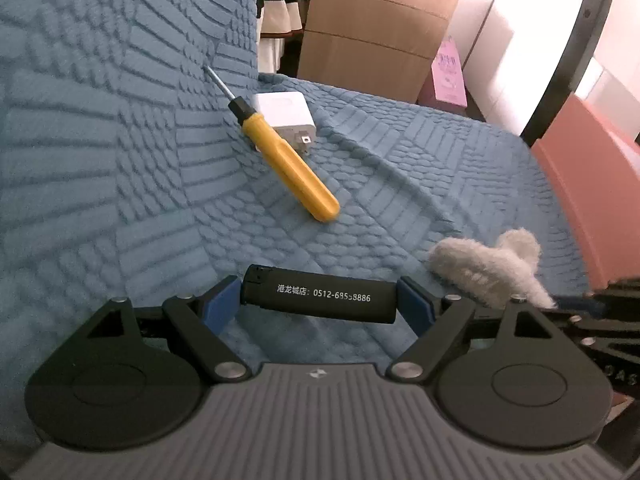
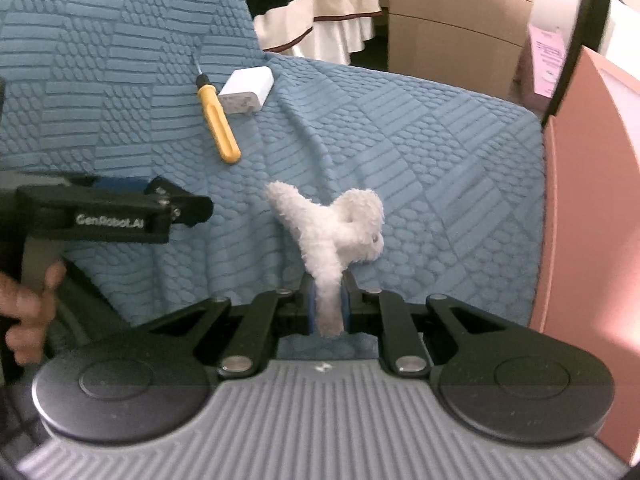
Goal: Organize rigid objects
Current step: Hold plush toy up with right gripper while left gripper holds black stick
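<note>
Left tool (image 1: 319, 300) is clamped on a black plastic lighter w/ white printed text (image 1: 320, 299), gripped end to end between the blue pads (image 1: 219, 300), lighter lying crosswise and lifted just above the blue textured quilted sofa cover (image 1: 120, 160). In the right wrist view the left tool (image 2: 192, 208) shows side-on at frame left, w/ the person's left hand (image 2: 28, 308) on its handle.

Right tool (image 2: 328, 308) is clenched on one leg of a white fluffy plush claw clip (image 2: 332, 232); its other leg and looped top stick up fwd of the fingers. Same clip reads greyish at lower right of the left view (image 1: 492, 268), near the lighter, right beside the right tool's tip (image 1: 588, 304).

Further back on the sofa cover: yellow-handled screwdriver w/ black collar and thin metal shaft (image 1: 280, 152) lies diagonal, tip pointing up toward the backrest crease. A white square wall charger plug (image 1: 286, 114) sits just beside it, touching or nearly so, prongs facing fwd. Both well apart from the tools.

Bkgd: tan cardboard box (image 1: 380, 32), pink panel (image 1: 600, 184) at right edge.
</note>
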### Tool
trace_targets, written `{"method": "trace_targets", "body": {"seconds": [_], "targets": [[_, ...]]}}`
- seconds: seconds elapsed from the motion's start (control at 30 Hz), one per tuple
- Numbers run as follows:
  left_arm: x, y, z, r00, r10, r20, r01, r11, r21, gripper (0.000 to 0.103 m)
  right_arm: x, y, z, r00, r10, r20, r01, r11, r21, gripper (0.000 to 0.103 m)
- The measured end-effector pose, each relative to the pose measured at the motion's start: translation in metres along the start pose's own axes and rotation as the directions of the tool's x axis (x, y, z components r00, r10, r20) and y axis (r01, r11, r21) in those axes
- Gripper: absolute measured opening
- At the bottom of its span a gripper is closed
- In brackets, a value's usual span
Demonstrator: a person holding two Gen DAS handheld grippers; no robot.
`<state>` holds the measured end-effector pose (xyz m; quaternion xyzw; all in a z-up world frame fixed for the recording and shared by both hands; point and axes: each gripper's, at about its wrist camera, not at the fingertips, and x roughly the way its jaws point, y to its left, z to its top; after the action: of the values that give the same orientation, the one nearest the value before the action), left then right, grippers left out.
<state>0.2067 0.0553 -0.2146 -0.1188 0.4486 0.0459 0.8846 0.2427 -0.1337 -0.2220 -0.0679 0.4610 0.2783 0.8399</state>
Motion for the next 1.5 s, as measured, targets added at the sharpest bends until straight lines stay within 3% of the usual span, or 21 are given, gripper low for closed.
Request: {"method": "trace_targets", "body": {"seconds": [0.3,0.63,0.7,0.77,0.97,1.3,1.5], "targets": [[-0.017,-0.022,-0.018,0.999,-0.05,0.008,0.05,0.999,-0.007,0.087,-0.017,0.016,-0.019,0.999,-0.035,0.007,0.035,0.999,0.019,0.016],[-0.012,-0.017,-0.019,0.999,-0.048,-0.01,0.047,0.998,-0.034,0.087,-0.019,0.024,-0.032,0.999,0.035,0.001,-0.035,0.999,0.029,0.022],[-0.012,-0.017,-0.019,0.999,-0.047,-0.01,0.046,0.998,-0.039,0.087,-0.019,0.019,-0.032,0.999,0.036,0.001,-0.036,0.998,0.054,0.044],[-0.011,-0.016,-0.018,0.999,-0.045,-0.011,0.044,0.998,-0.044,0.087,-0.017,0.014,-0.031,1.0,0.023,-0.003,-0.023,0.997,0.067,0.058],[-0.008,-0.016,-0.016,0.999,-0.043,-0.01,0.043,0.998,-0.049,0.087,-0.019,0.007,-0.023,0.998,0.013,0.058,-0.016,0.998,0.054,0.058],[-0.007,-0.013,-0.014,0.999,-0.045,-0.008,0.045,0.997,-0.056,0.087,0.003,0.018,-0.015,0.999,-0.024,0.045,0.025,0.999,-0.025,0.054],[-0.007,-0.014,-0.013,0.999,-0.05,-0.014,0.049,0.998,-0.04,0.087,0.007,0.019,-0.014,0.997,-0.059,0.055,0.058,0.998,0.01,0.048]]}}
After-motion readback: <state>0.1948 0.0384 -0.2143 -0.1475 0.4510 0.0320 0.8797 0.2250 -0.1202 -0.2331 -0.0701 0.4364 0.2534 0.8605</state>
